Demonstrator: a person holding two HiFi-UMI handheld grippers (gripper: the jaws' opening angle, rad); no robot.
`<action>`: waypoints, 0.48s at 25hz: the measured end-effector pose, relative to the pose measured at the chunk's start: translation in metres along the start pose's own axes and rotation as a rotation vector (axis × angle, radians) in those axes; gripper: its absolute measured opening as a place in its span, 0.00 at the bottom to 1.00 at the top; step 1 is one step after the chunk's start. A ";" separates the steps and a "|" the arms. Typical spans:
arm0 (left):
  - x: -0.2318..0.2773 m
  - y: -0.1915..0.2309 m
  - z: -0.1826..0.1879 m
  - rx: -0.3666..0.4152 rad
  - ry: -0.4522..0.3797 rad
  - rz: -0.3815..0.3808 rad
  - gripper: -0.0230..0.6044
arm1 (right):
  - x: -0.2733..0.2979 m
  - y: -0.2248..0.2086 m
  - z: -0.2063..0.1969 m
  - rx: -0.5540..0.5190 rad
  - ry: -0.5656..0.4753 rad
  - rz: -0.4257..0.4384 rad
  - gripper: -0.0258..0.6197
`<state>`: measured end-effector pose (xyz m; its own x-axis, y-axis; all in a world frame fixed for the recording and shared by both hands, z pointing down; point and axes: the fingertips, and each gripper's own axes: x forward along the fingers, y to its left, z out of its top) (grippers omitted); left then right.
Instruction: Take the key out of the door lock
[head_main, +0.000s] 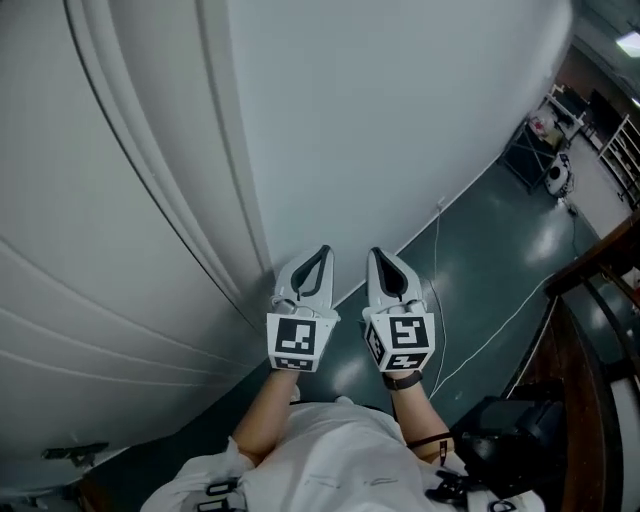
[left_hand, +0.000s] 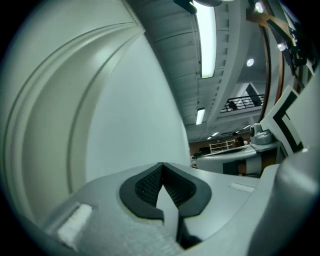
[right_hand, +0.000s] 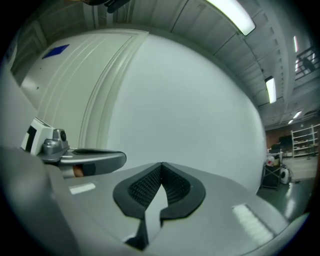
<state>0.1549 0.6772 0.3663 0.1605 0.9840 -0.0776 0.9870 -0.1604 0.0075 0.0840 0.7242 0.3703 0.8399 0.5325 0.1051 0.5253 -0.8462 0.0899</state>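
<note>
No key or lock shows in any view. A white panelled door (head_main: 130, 200) and a plain white wall (head_main: 380, 110) fill the space ahead. My left gripper (head_main: 322, 251) and right gripper (head_main: 377, 253) are held side by side near the foot of the wall, both pointing at it. Both are shut, with nothing between the pads. In the left gripper view the shut jaws (left_hand: 161, 166) face the wall, with the right gripper (left_hand: 260, 145) beside them. In the right gripper view the shut jaws (right_hand: 161, 165) face the same wall, with the left gripper (right_hand: 80, 159) at the left.
The dark green floor (head_main: 480, 250) runs off to the right, with a thin cable (head_main: 437, 270) trailing across it. A dark shelf cart (head_main: 540, 150) stands far right. A dark wooden rail (head_main: 590, 310) and a black bag (head_main: 500, 435) are close on my right.
</note>
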 end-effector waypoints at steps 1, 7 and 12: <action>-0.009 0.006 -0.003 -0.011 0.004 0.056 0.04 | 0.002 0.010 -0.003 0.005 0.001 0.066 0.03; -0.066 0.008 -0.045 -0.077 0.074 0.303 0.04 | -0.001 0.069 -0.021 -0.014 -0.015 0.414 0.03; -0.171 0.031 -0.041 -0.005 0.124 0.634 0.04 | -0.023 0.166 -0.029 -0.002 -0.025 0.759 0.03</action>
<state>0.1580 0.5071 0.4204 0.7114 0.7003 0.0590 0.7006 -0.7133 0.0190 0.1480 0.5727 0.4112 0.9736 -0.1963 0.1165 -0.1981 -0.9802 0.0040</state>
